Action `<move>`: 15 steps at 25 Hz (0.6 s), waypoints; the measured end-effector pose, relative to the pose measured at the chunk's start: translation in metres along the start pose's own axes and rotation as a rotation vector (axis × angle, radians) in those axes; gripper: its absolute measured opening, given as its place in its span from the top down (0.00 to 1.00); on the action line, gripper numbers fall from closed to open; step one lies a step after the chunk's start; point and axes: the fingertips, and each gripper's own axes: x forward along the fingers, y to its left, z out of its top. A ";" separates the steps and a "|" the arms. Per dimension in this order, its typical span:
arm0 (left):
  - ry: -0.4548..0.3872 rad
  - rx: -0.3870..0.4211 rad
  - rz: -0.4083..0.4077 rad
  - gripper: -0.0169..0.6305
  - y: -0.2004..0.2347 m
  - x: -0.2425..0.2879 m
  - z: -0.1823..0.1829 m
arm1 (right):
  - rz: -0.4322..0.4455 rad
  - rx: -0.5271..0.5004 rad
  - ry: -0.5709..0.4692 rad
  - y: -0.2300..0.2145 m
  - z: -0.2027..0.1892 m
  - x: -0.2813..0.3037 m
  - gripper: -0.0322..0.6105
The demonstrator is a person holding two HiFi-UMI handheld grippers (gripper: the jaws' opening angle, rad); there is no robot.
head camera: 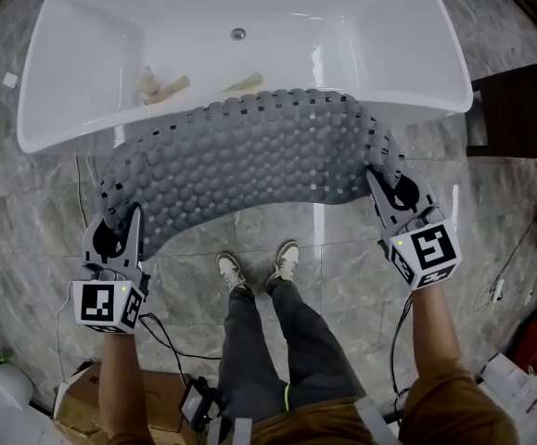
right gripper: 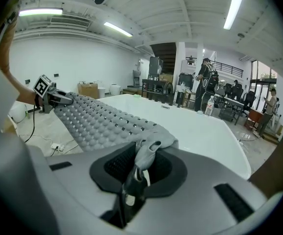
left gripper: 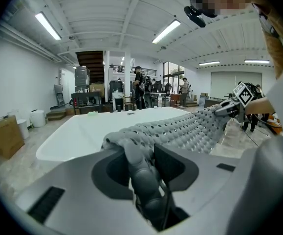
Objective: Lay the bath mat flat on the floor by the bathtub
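Stretched above the floor beside the bathtub [head camera: 83, 54], the bath mat [head camera: 249, 156] is pinched at opposite corners by the left gripper [head camera: 120, 239] and right gripper [head camera: 393, 193].

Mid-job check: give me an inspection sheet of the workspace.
Surface: glossy grey tiled floor.
Job's things: bath mat held up between both grippers, overlapping the white bathtub's near rim; not yet laid.
Clutter: pale objects in the tub; cardboard box beside the left arm.
Grippers: left gripper shut on one mat end; right gripper shut on the other.
Cables: black cable on the floor near the feet.
Surroundings: people standing beyond the tub.
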 end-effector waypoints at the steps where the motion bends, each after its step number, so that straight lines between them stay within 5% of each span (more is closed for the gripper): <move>1: 0.002 0.003 0.000 0.77 0.000 0.001 -0.008 | 0.000 -0.001 0.004 0.002 -0.006 0.003 0.86; 15: 0.034 0.034 -0.005 0.78 -0.014 0.027 -0.076 | 0.004 0.004 0.036 0.016 -0.073 0.034 0.86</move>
